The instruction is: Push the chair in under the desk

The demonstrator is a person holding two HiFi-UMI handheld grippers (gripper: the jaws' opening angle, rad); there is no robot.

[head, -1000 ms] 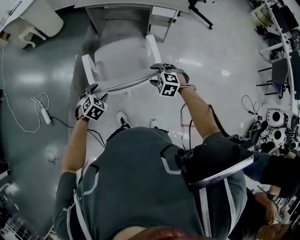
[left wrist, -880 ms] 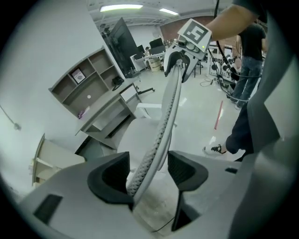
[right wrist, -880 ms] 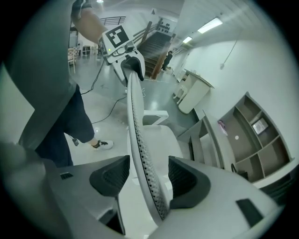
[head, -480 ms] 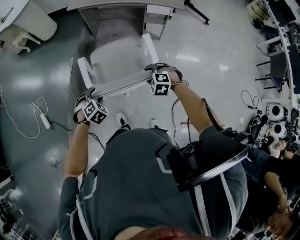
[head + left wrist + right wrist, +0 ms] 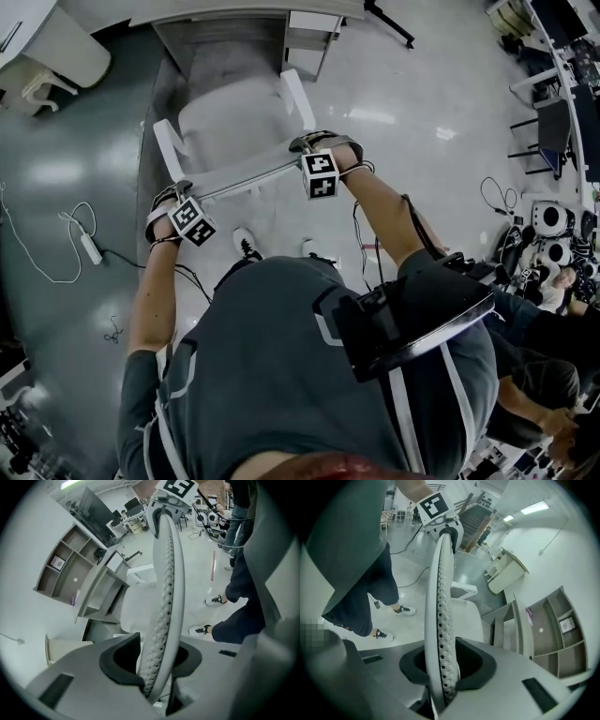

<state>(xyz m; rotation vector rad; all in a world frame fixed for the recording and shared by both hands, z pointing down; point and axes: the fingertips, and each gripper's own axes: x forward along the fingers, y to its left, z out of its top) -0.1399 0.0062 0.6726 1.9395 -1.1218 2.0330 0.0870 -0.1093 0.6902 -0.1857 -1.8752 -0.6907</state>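
The white chair (image 5: 230,117) stands facing the desk (image 5: 234,14), its seat partly under the desk's edge. Both grippers sit on the top rail of the backrest (image 5: 248,173). My left gripper (image 5: 175,194) is at the rail's left end. In the left gripper view the backrest rim (image 5: 166,597) runs between the jaws of the left gripper (image 5: 154,660), which are closing, with a little slack on one side. My right gripper (image 5: 315,143) is at the right end. In its own view the right gripper (image 5: 445,665) has its pads against the perforated backrest (image 5: 440,597), still tightening.
A drawer unit (image 5: 309,37) stands under the desk's right side. A power strip with its cable (image 5: 91,246) lies on the floor at the left. My shoes (image 5: 246,244) are just behind the chair. Wall shelves (image 5: 65,569) hang above the desk. Equipment (image 5: 553,225) crowds the right.
Both grippers stay on the backrest's top rail. They and the chair have shifted slightly in the view, and the left gripper has turned a little.
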